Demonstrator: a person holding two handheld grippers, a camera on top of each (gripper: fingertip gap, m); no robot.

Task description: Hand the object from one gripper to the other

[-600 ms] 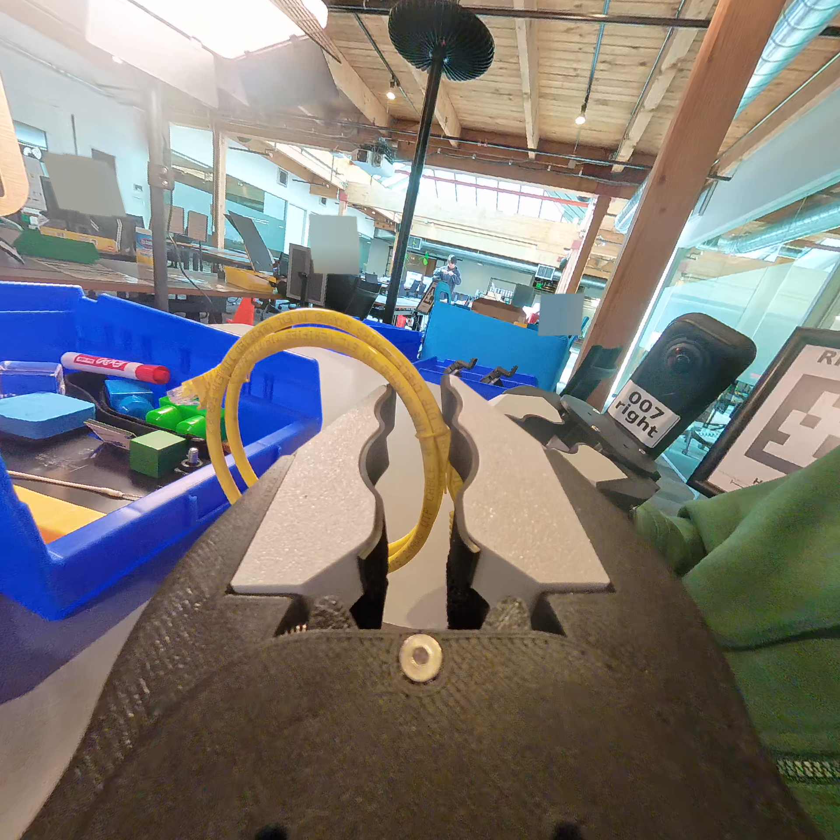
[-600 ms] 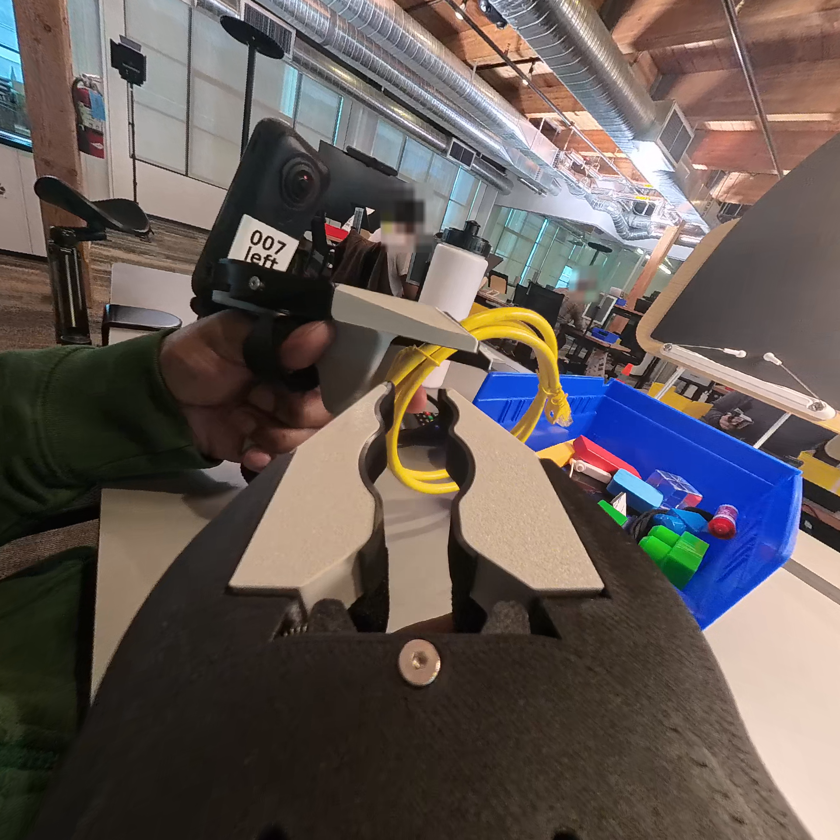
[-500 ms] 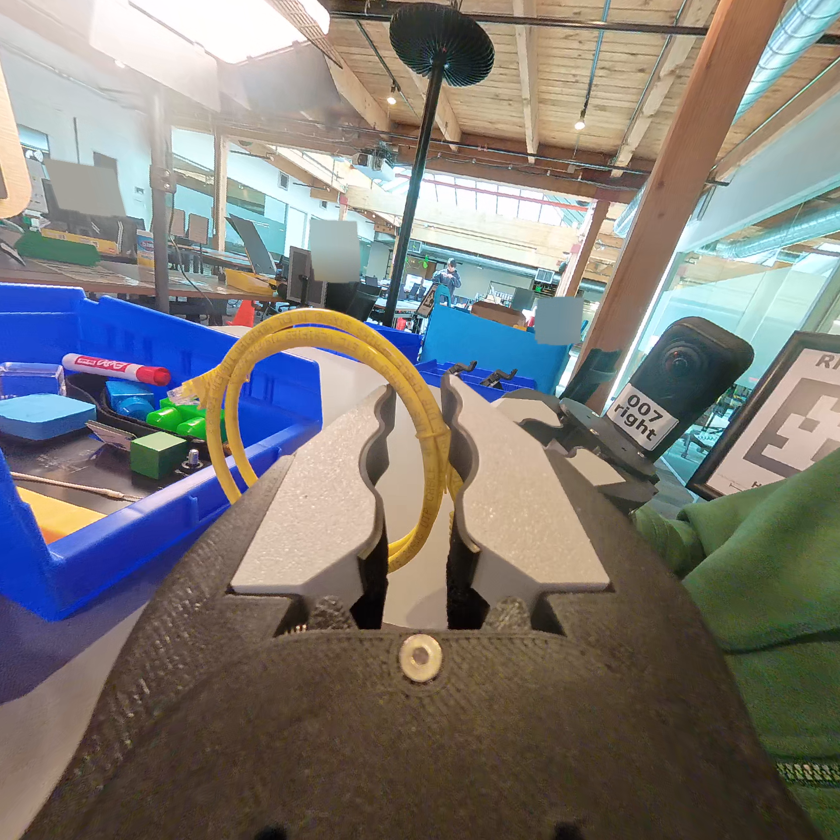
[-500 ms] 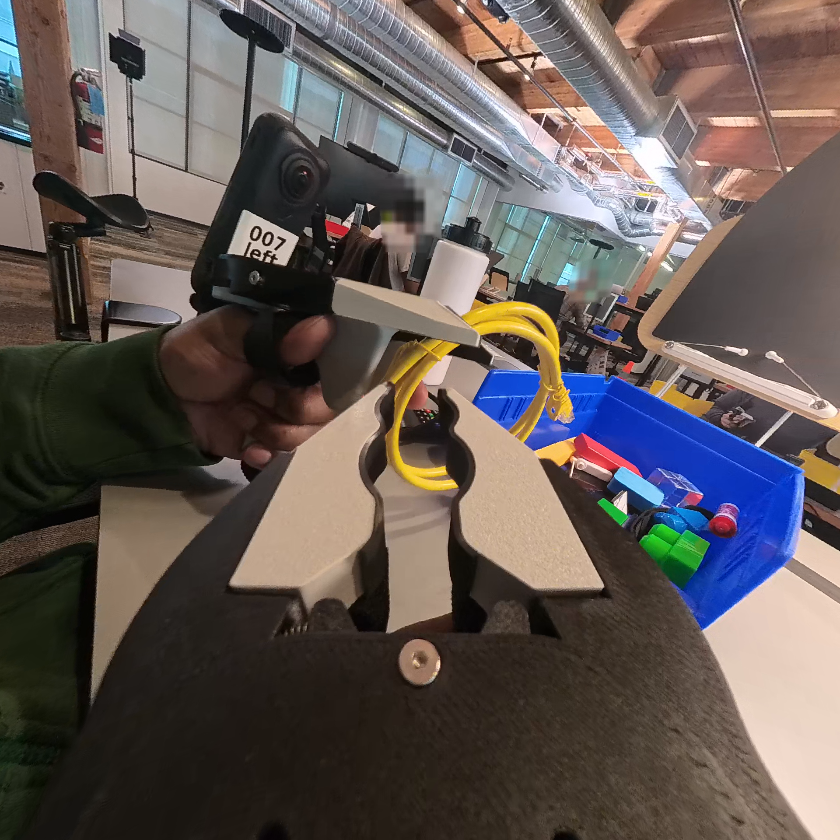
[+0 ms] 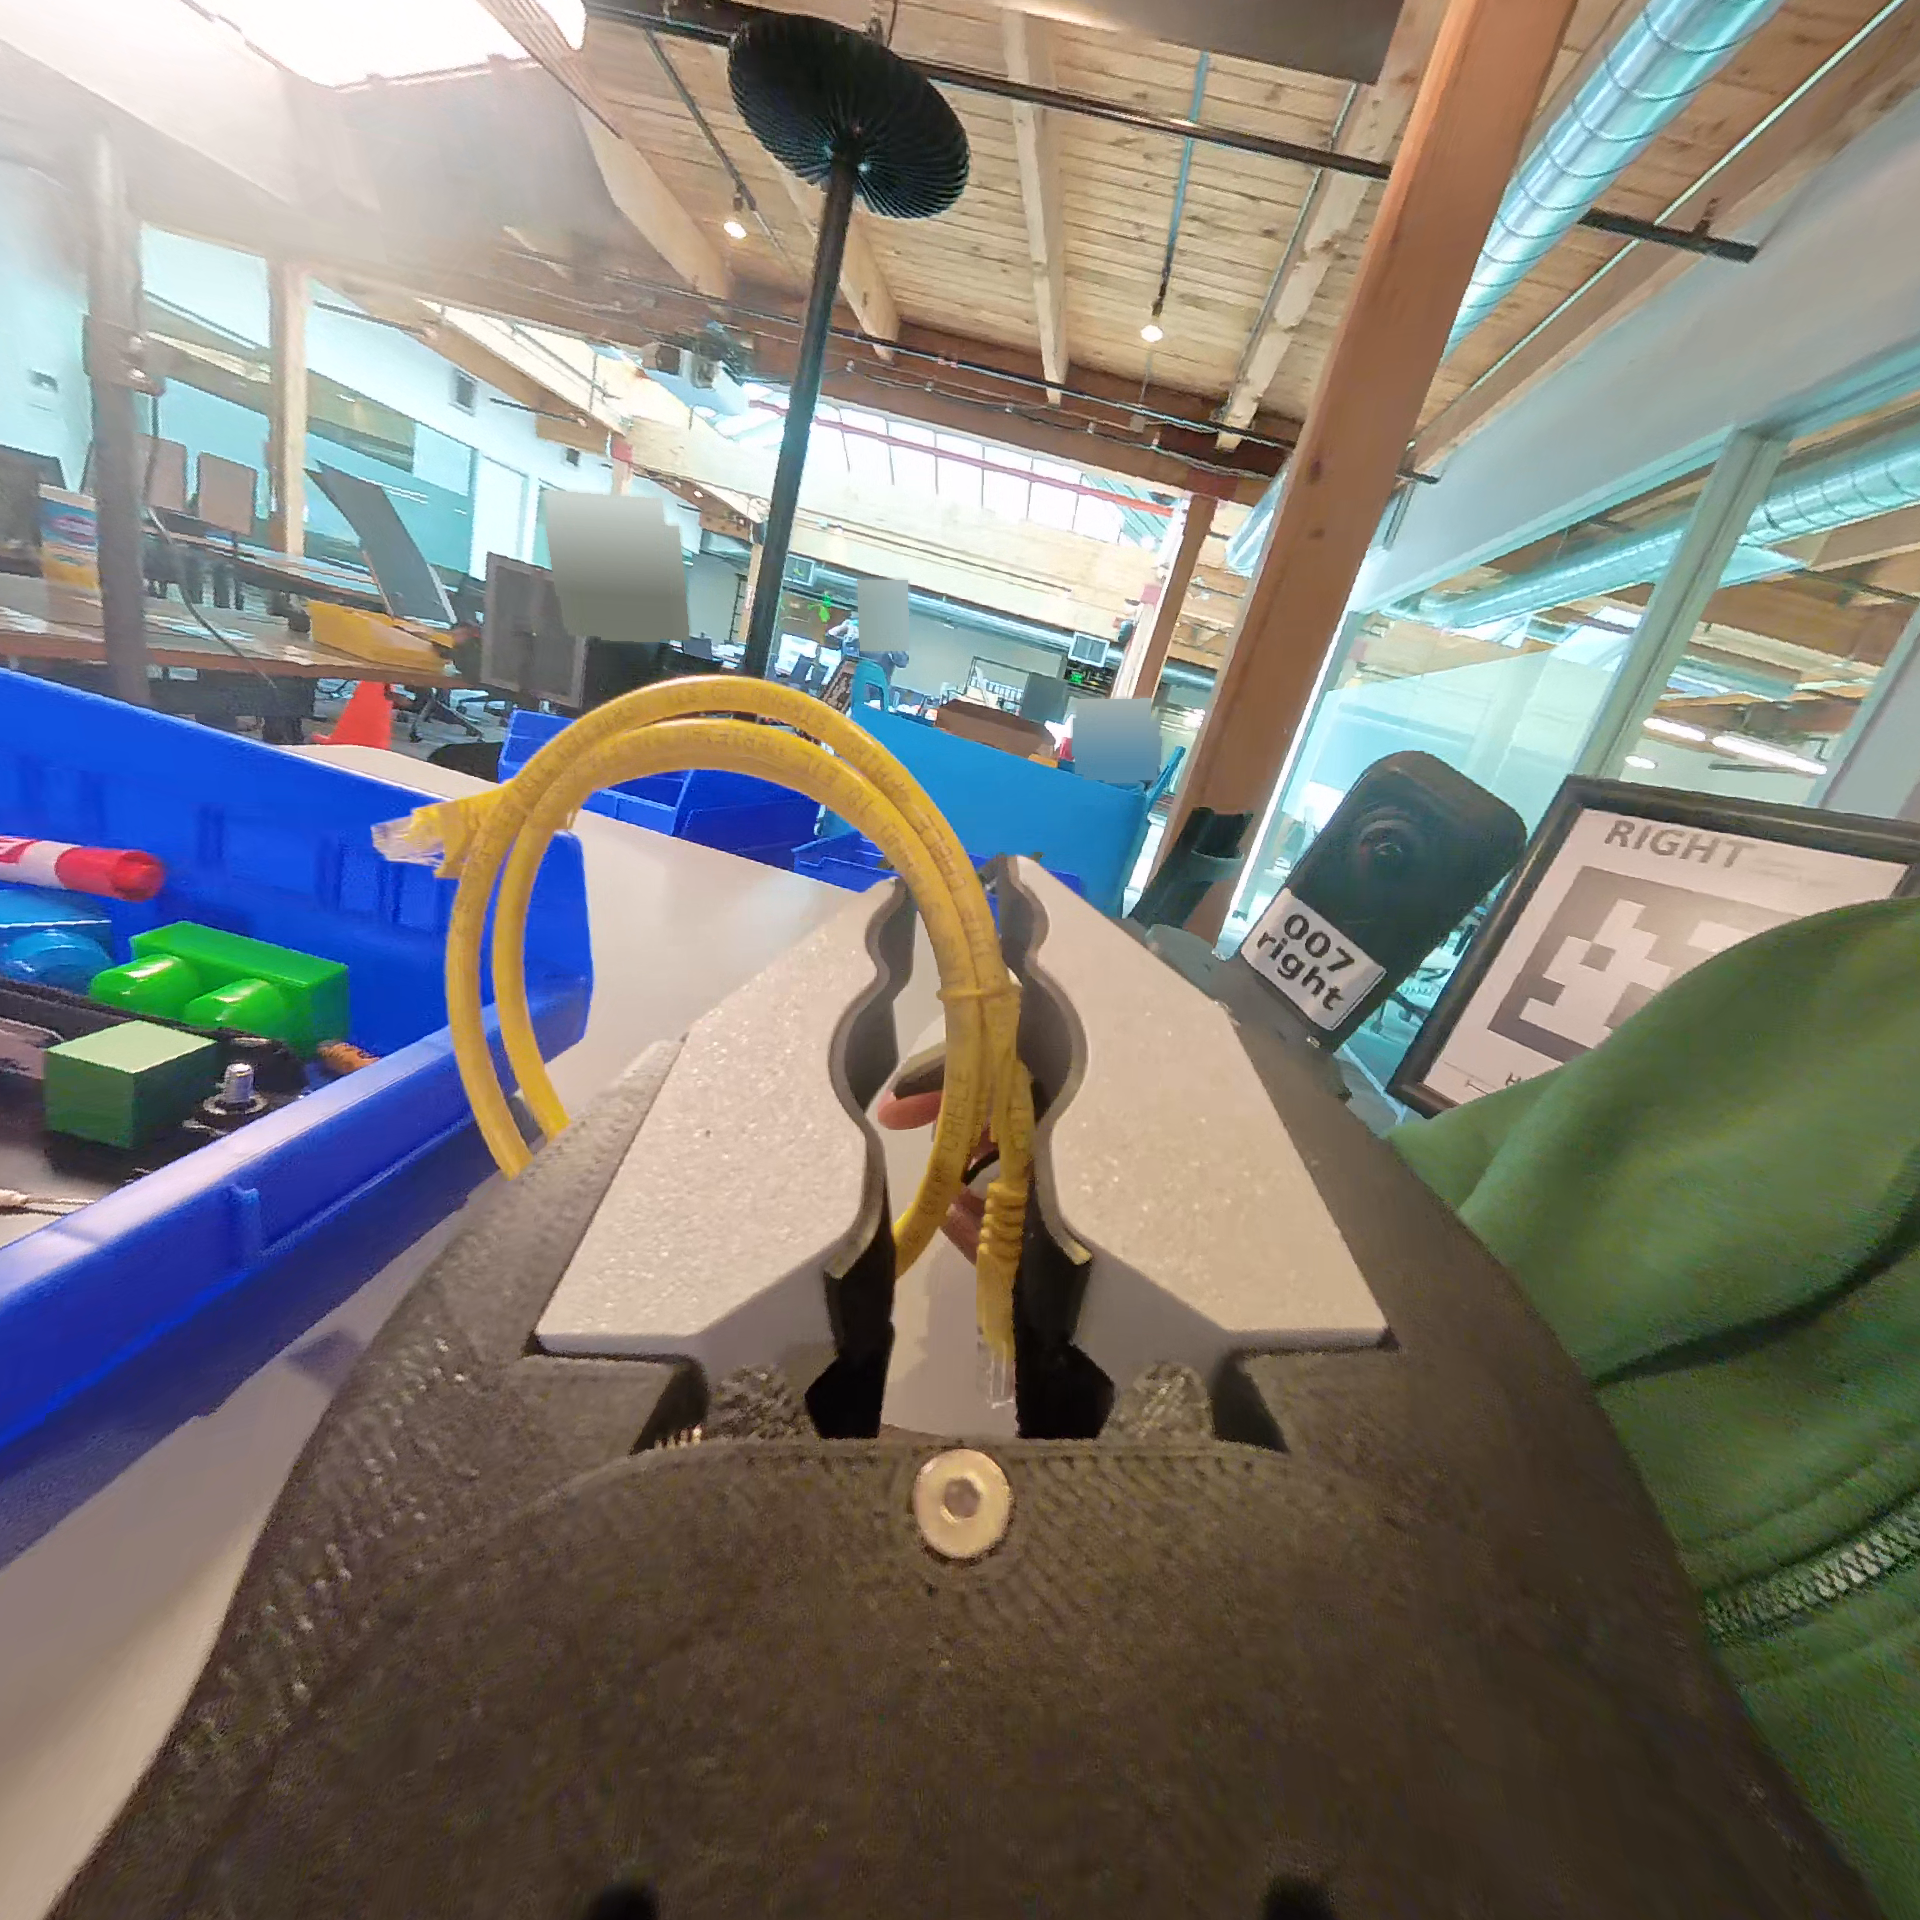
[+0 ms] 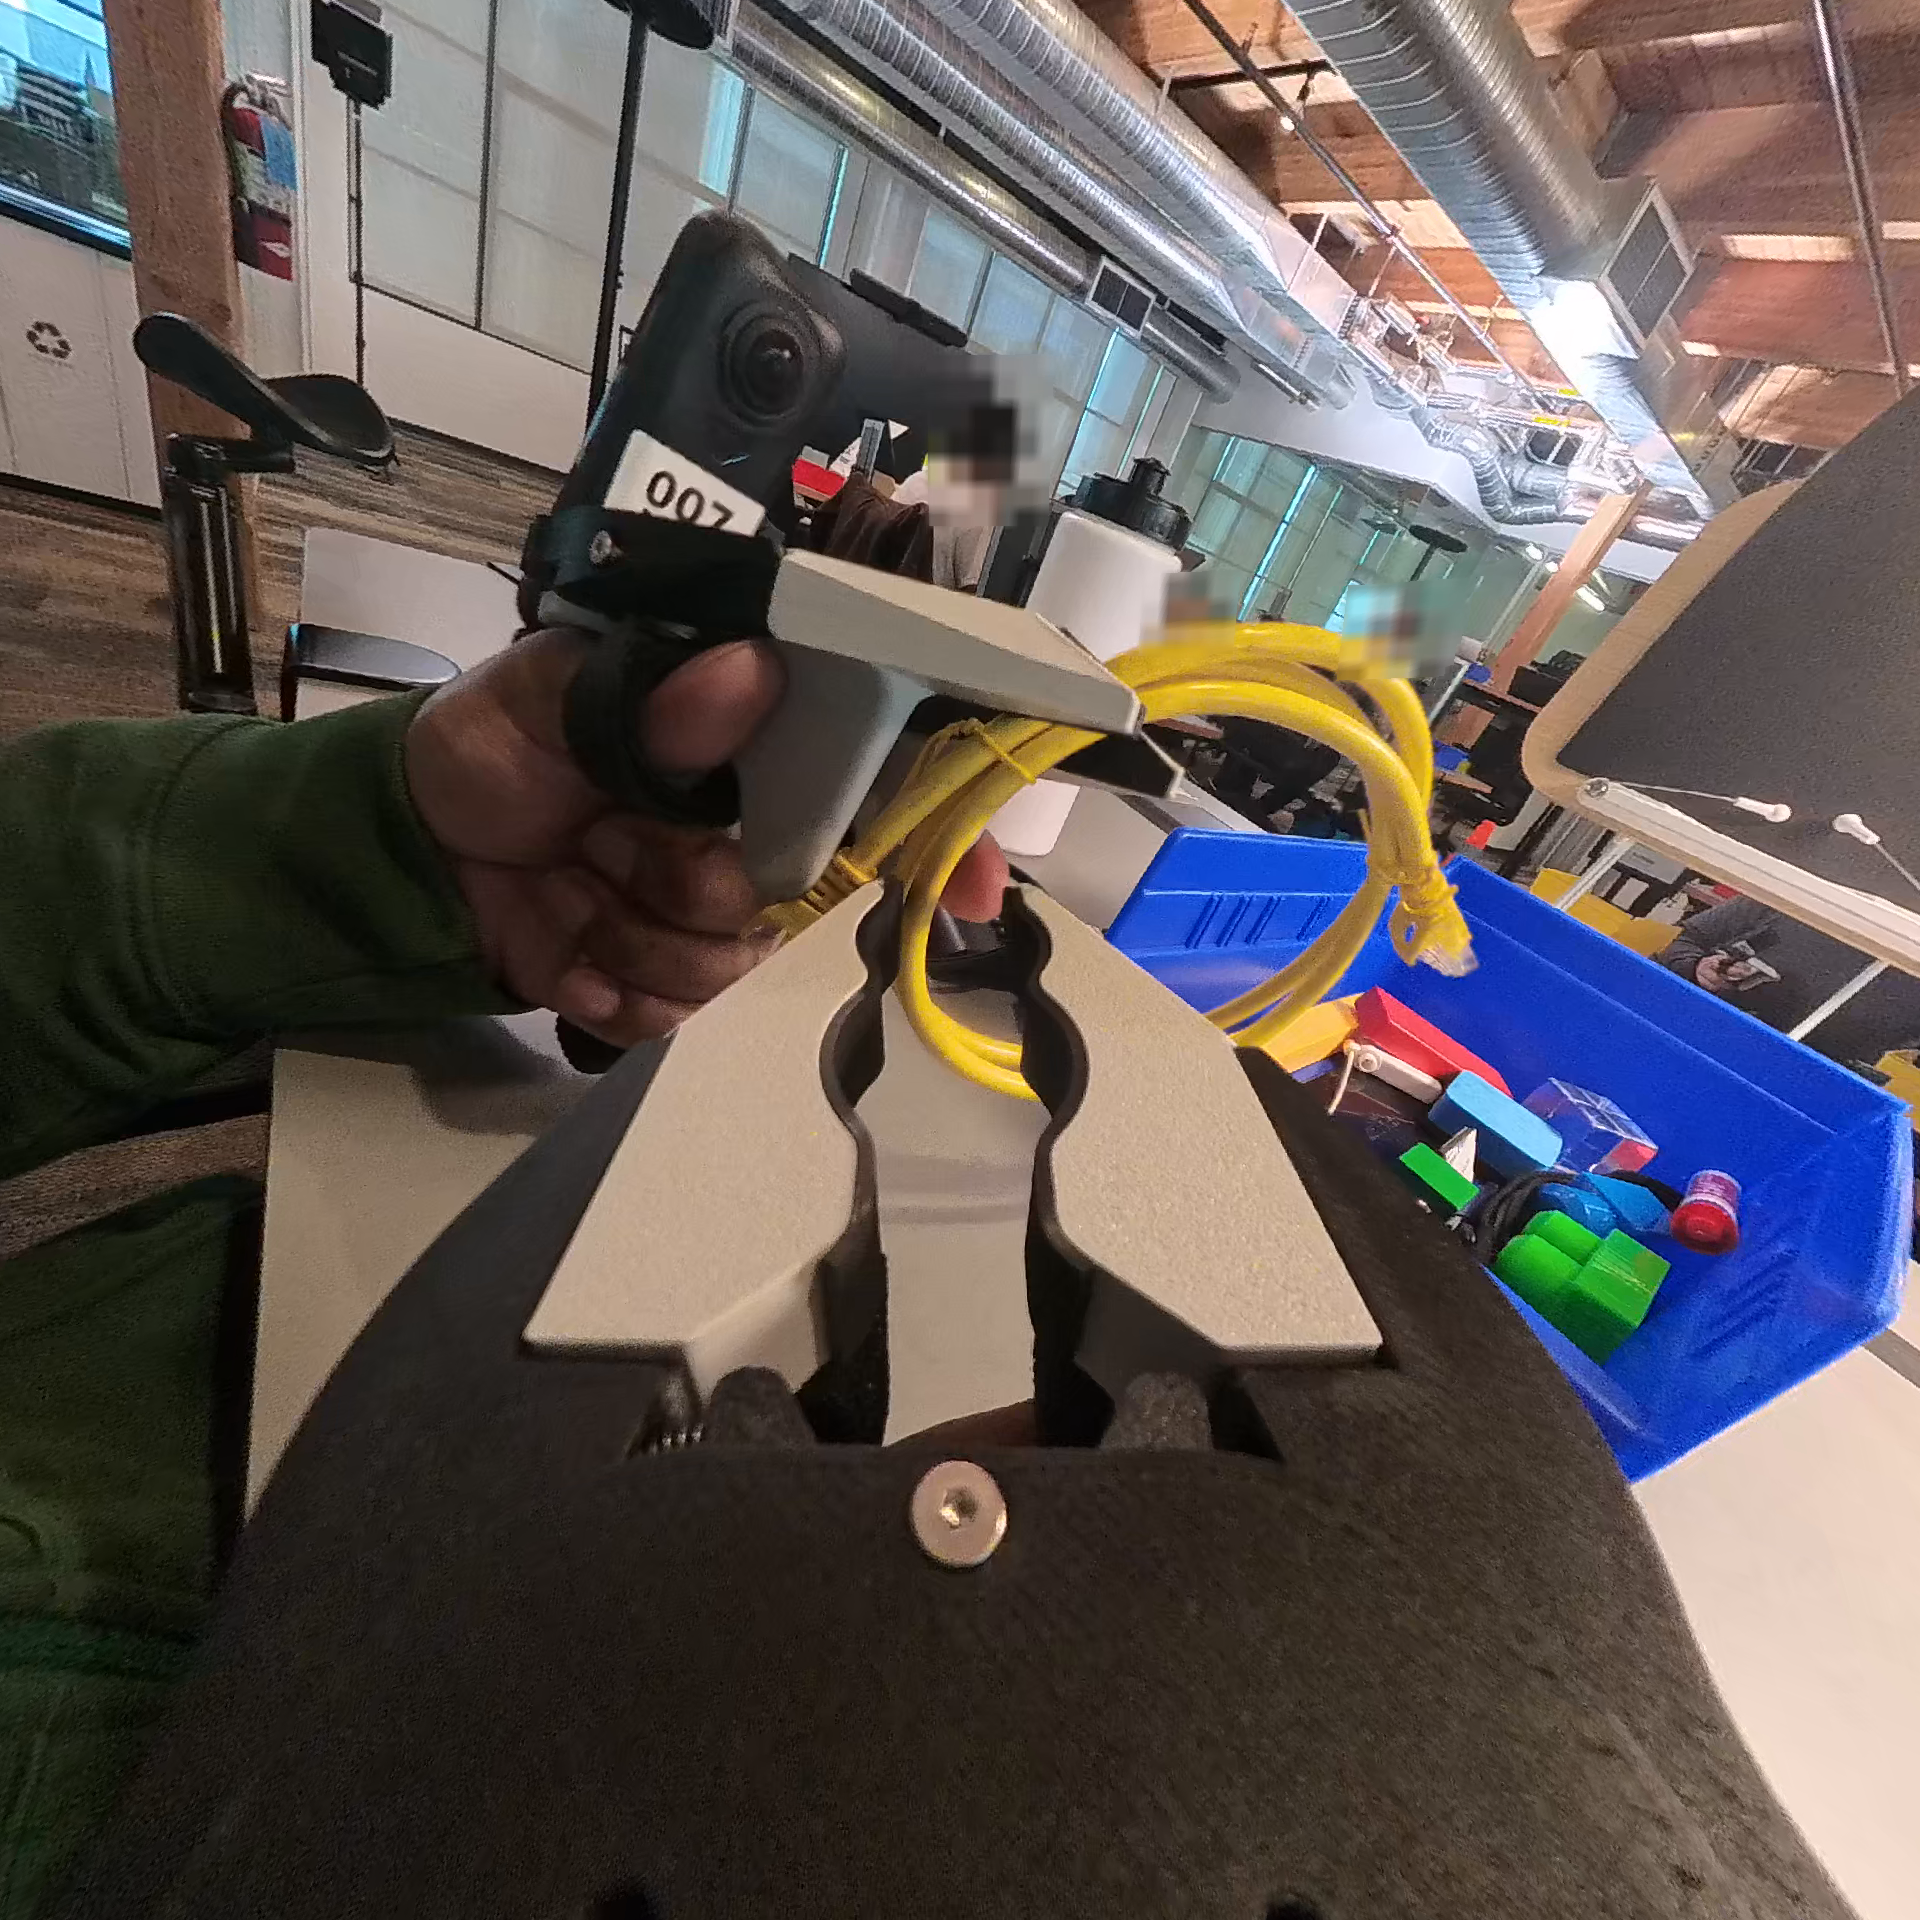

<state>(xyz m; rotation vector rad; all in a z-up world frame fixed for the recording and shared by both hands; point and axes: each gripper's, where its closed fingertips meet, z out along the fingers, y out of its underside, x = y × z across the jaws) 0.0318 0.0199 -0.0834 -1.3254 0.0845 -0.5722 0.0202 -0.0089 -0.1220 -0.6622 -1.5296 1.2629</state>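
Note:
A coiled yellow network cable [image 5: 727,712], bound with a tie, is clamped near the tips of my left gripper [image 5: 951,873], which is shut on it. The loop arches up and to the left, with one plug hanging free. In the right wrist view the left gripper [image 6: 1153,748] holds the cable [image 6: 1382,748] level above the table. The loop's lower part hangs between the tips of my right gripper [image 6: 951,904]. The right jaws stand a little apart around it, with a gap still showing beside the cable. The right gripper's camera [image 5: 1392,883] shows close behind the left fingers.
A blue bin [image 5: 260,1226] of toy blocks, a marker and small parts sits on the grey table [image 5: 675,914]; it also shows in the right wrist view [image 6: 1766,1299]. A white bottle [image 6: 1101,582] stands behind the grippers. A framed marker sign [image 5: 1662,935] stands at right. Green sleeves [image 5: 1714,1247] are close by. Left tips to right tips: about 5 cm.
The two grippers have come closer together. The cable's lower loop now sits between the right gripper's fingertips; before, it hung just beyond them. The left gripper still clamps the cable.

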